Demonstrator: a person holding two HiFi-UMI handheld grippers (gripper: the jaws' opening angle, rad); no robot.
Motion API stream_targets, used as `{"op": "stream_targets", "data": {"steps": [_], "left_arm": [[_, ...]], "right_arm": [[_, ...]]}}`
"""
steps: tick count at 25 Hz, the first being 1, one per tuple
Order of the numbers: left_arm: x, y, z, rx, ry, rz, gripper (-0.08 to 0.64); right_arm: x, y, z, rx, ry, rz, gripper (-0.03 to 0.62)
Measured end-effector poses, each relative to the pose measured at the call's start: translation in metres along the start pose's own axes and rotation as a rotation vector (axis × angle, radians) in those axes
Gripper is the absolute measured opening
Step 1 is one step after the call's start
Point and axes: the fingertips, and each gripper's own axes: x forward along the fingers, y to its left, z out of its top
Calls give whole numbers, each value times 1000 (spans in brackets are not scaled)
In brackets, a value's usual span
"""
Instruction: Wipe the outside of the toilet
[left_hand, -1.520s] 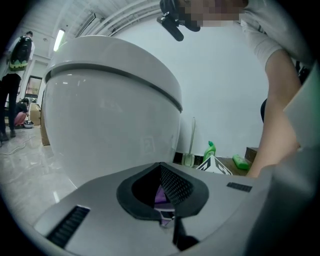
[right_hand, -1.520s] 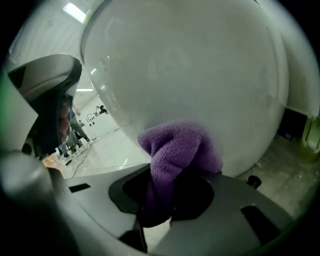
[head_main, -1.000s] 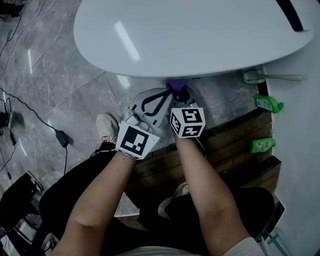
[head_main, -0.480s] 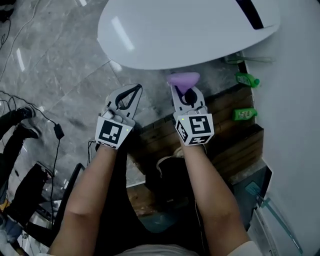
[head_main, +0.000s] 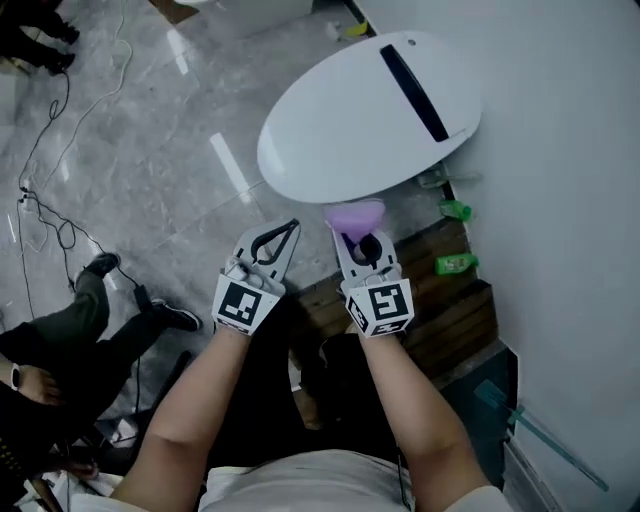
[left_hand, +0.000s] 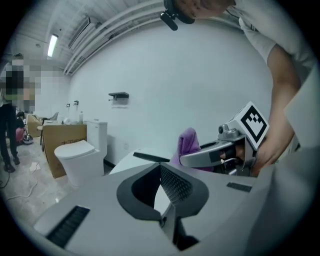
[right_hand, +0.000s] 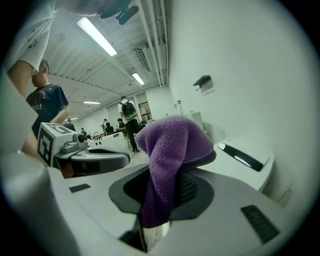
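Observation:
The toilet (head_main: 350, 125) stands ahead against the white wall, its white lid down and a black strip at the hinge. Just short of its near rim, my right gripper (head_main: 352, 232) is shut on a purple cloth (head_main: 356, 214) that bunches above the jaws. In the right gripper view the cloth (right_hand: 167, 150) hangs over the jaws, with the toilet (right_hand: 247, 157) beyond at the right. My left gripper (head_main: 291, 228) hovers beside it to the left, shut with nothing in it. The left gripper view shows the toilet (left_hand: 131, 160) and the cloth (left_hand: 188, 142).
Two green bottles (head_main: 455, 210) (head_main: 456, 264) stand by a wooden step (head_main: 455, 320) right of the toilet. Cables (head_main: 55, 225) trail over the grey floor, and a person's legs (head_main: 110, 320) are at the left. A second toilet (left_hand: 80, 152) and a cardboard box (left_hand: 60, 137) stand farther off.
The view has pulled back from the toilet, which now looks smaller and farther. Both grippers have come away from under its rim and moved apart; the cloth stays in the right one.

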Motion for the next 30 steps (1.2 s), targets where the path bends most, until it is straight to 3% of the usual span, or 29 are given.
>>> {"op": "stream_targets", "data": {"steps": [6, 12, 20, 30], "left_arm": [[-37, -9, 135, -64, -80, -44, 6], [-70, -17, 235, -39, -118, -88, 6], [-95, -32, 306, -15, -151, -164, 6], [-120, 24, 339, -27, -194, -197, 6]], "right_arm": [[-39, 48, 122, -22, -66, 55, 95], [-77, 77, 218, -41, -105, 88, 95], [-115, 108, 309, -85, -184, 66, 95], [-77, 131, 343, -141, -177, 50, 95]]}}
